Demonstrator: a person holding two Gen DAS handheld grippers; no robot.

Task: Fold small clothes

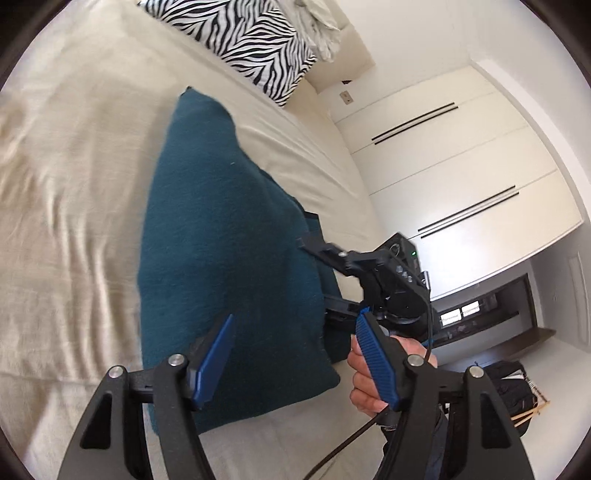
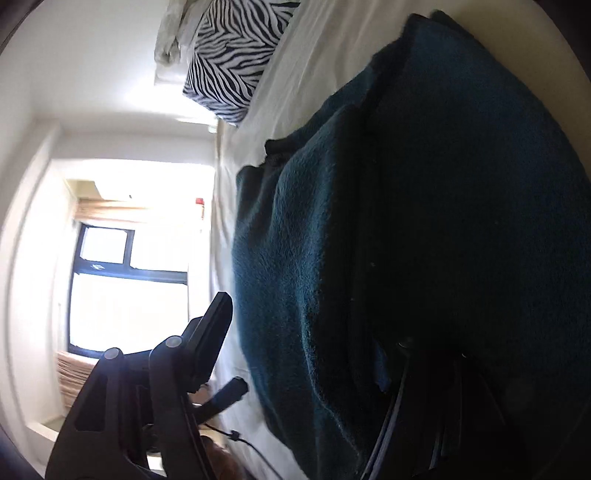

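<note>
A teal fleece garment (image 1: 221, 229) lies folded into a long strip on the beige bed sheet (image 1: 74, 184). My left gripper (image 1: 295, 358) hovers open over its near end; one blue pad (image 1: 218, 354) is above the cloth, the other blue pad (image 1: 373, 362) is past its right edge. My right gripper (image 1: 321, 277), held by a hand (image 1: 362, 384), reaches in from the right with the garment's edge between its black fingers. In the right wrist view the garment (image 2: 424, 221) fills the frame. The right gripper (image 2: 314, 325) is open: its left finger (image 2: 218, 325) stands clear of the fleece and its right finger is lost in shadow.
A zebra-print pillow (image 1: 251, 40) and a crumpled white cloth (image 1: 317, 26) sit at the head of the bed. White wardrobe doors (image 1: 461, 177) stand beyond the bed's right side, with a dark bag (image 1: 509, 387) on the floor. A bright window (image 2: 125, 280) shows in the right wrist view.
</note>
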